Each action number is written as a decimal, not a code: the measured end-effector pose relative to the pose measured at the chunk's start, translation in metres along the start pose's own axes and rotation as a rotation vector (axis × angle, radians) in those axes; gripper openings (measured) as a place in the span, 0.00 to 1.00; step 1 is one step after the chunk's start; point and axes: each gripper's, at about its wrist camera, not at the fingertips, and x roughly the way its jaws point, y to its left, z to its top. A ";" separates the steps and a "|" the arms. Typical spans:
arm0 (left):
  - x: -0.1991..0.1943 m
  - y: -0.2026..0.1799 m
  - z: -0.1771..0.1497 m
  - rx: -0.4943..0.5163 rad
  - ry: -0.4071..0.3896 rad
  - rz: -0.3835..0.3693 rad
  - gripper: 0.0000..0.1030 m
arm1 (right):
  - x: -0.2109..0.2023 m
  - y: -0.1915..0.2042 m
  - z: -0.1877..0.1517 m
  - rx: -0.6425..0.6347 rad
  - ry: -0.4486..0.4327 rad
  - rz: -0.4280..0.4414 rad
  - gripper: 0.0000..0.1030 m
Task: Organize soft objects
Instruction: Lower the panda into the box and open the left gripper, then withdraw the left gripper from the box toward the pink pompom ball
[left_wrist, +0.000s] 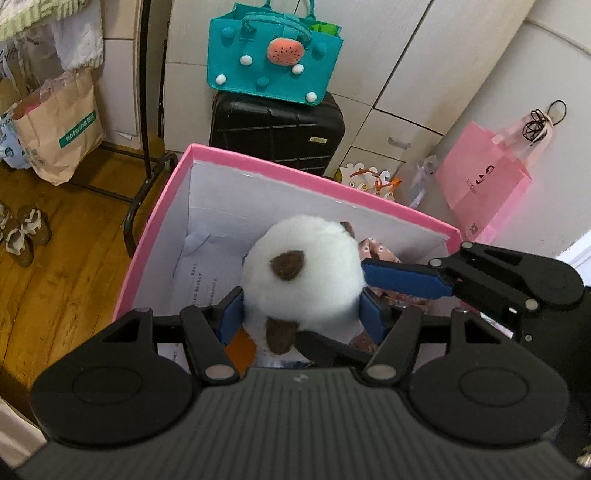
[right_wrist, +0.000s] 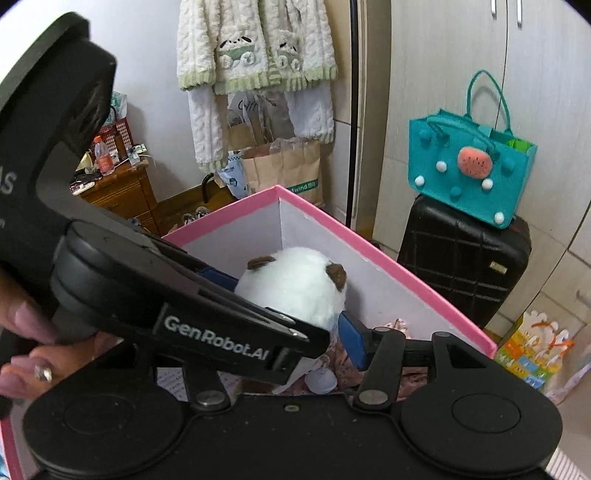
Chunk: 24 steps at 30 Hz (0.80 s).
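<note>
Your left gripper (left_wrist: 301, 314) clamps fluffy white plush toy with brown ears (left_wrist: 301, 273) inside pink-rimmed white cardboard box (left_wrist: 159, 221), head upward. Floral pink fabric (left_wrist: 376, 251) beneath. Your right gripper (left_wrist: 364, 271): blue finger touches plush; grip state unclear.

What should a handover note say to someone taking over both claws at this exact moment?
Left claw: shut on the white plush toy, blue pads on both flanks.
Right claw: also closing round the plush toy; firm grip or not, cannot tell.
Toy hangs inside the pink box, above a floral fabric item already lying in the box.
Done: fabric item is in, toy is over the box.
Left: probably lower the toy, open both claws, withdraw.
</note>
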 end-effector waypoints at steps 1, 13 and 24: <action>-0.004 -0.001 -0.002 0.007 -0.010 0.006 0.62 | -0.003 0.001 -0.001 -0.004 -0.003 -0.011 0.61; -0.083 -0.026 -0.031 0.140 -0.182 0.060 0.64 | -0.070 -0.006 -0.037 0.141 -0.147 -0.048 0.64; -0.150 -0.041 -0.077 0.268 -0.232 0.044 0.64 | -0.155 0.036 -0.066 0.111 -0.227 -0.080 0.64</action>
